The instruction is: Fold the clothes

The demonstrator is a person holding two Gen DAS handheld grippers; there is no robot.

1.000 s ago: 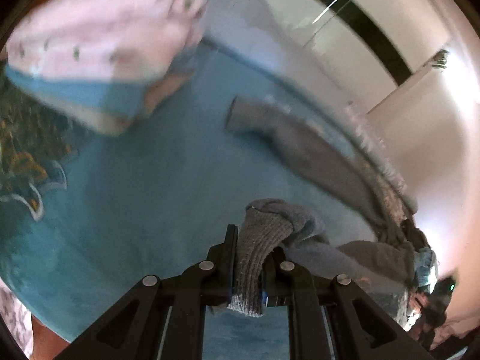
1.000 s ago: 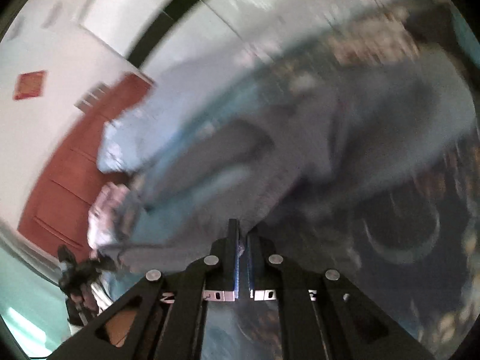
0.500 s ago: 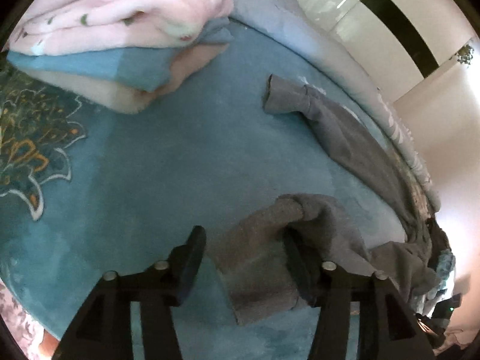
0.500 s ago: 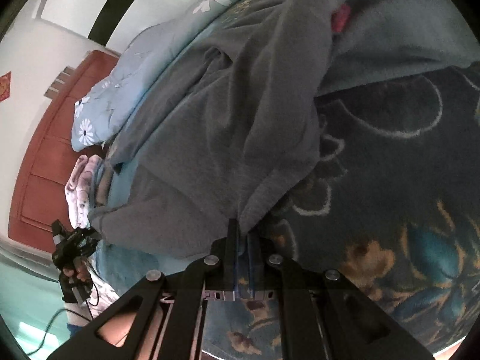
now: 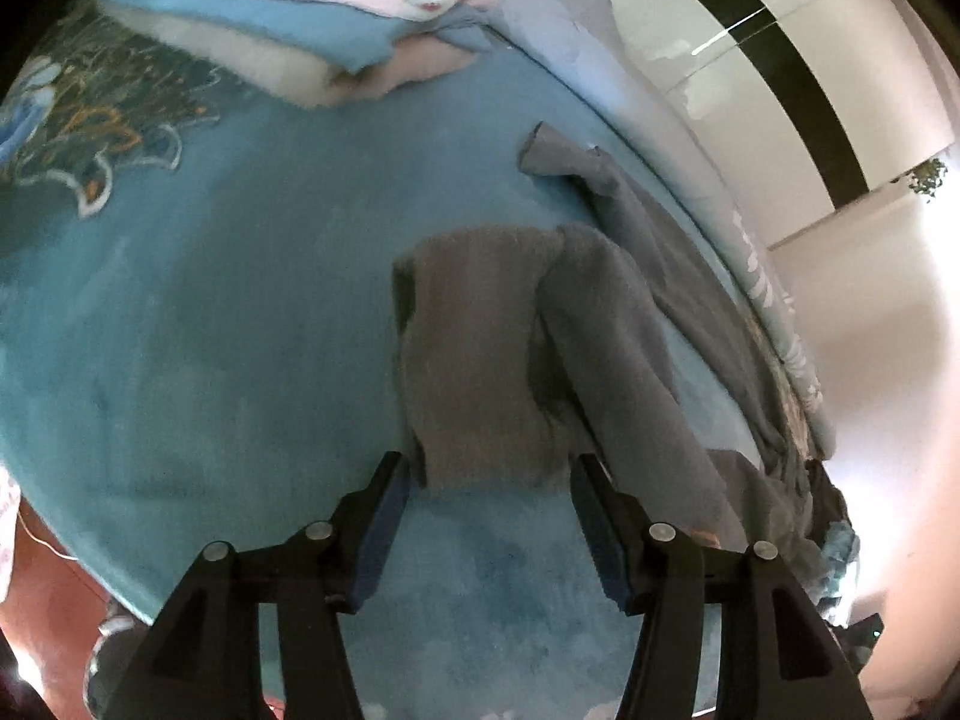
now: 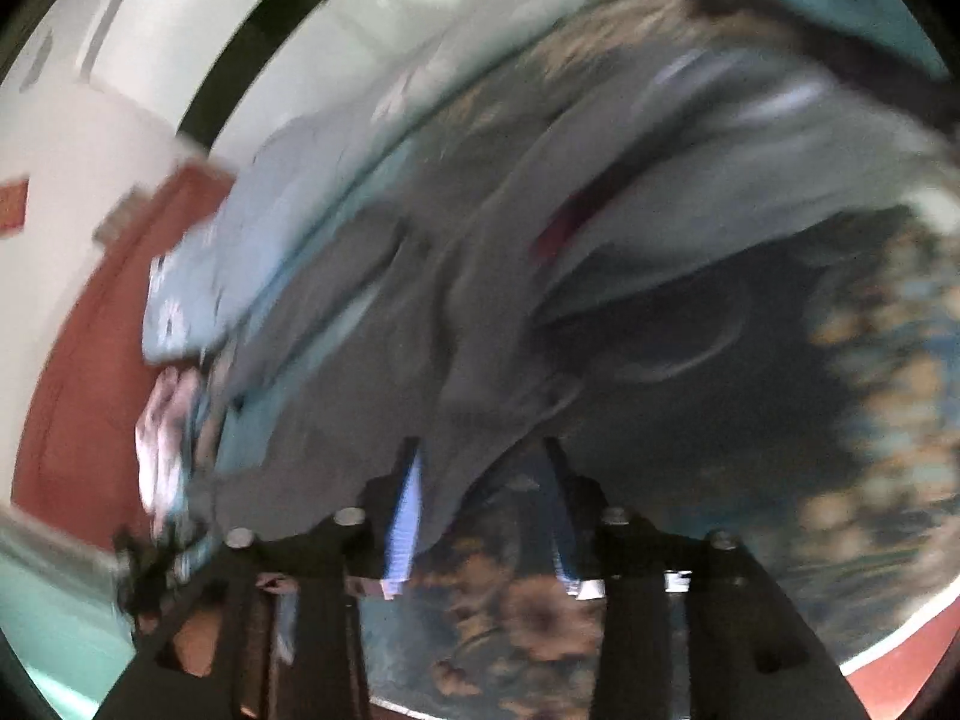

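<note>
A grey knit garment lies on a teal blanket. In the left wrist view its ribbed cuff end [image 5: 480,354] lies flat just ahead of my left gripper [image 5: 489,468], which is open and empty, fingers either side of the cuff's near edge. A long sleeve [image 5: 636,276] runs off to the upper right. In the blurred right wrist view my right gripper [image 6: 480,468] is open; the garment's grey body [image 6: 456,324] hangs over the left finger [image 6: 405,516], no longer pinched.
A stack of folded pink and blue blankets [image 5: 336,12] sits at the far left of the bed. The teal blanket [image 5: 210,330] has a floral pattern at its edge. A pale blue flowered pillow [image 6: 198,276] and a red-brown door lie beyond.
My left gripper opened and let go of the grey cuff, then drew back. My right gripper, shut half a second ago on the garment's edge, has opened and is moving fast.
</note>
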